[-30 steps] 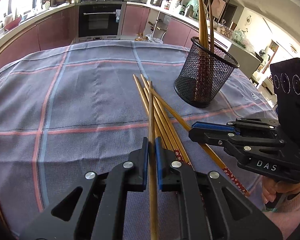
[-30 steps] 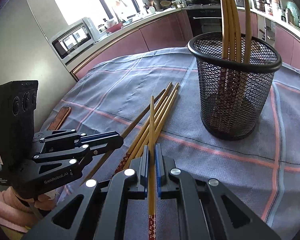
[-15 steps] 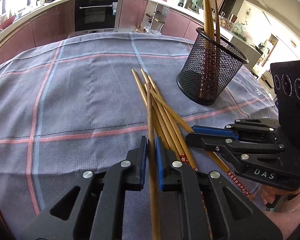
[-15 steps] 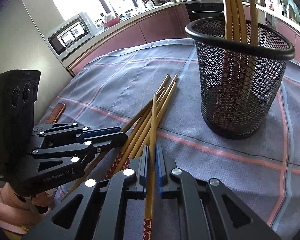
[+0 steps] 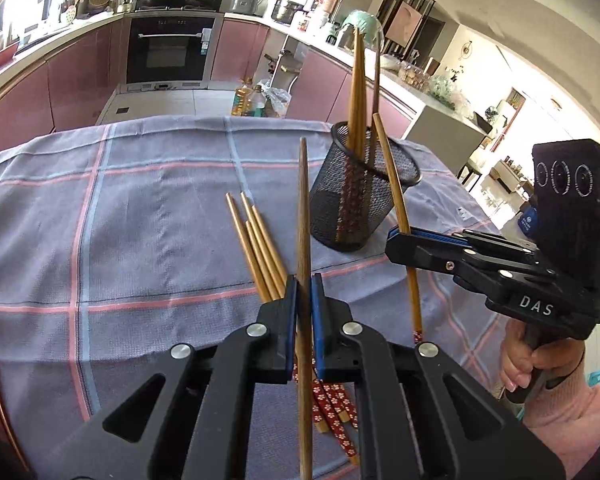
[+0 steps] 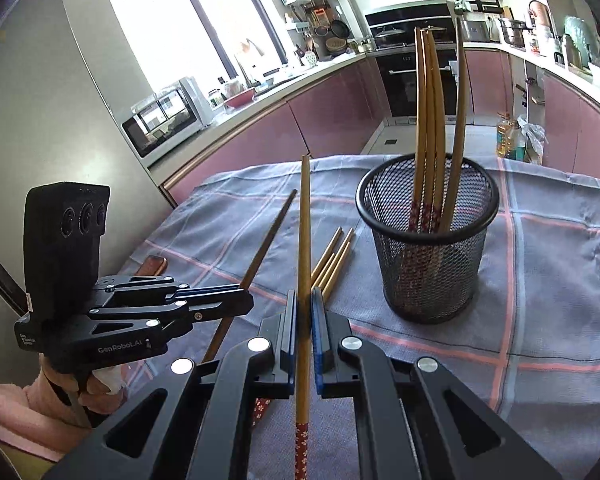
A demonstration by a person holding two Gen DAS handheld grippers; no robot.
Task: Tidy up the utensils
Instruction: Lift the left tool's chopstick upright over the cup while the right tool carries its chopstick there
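Four chopsticks already stood upright in the black mesh holder on the checked tablecloth, while about four more lay in a loose bundle on the cloth just beside it. Each hand-held gripper carried a further stick clear of the table: the left gripper had its blue pads pressed together on a darker brown chopstick, and the right gripper pinched a lighter one with a red floral end. Seen from the left wrist, the right gripper's stick tilted with its tip near the holder's rim, though not yet inside. By that count the sorting appeared roughly half done: two sticks were in transit and the bundle on the cloth remained to be collected. A reddish-brown object lay near the table's edge, too small to identify.
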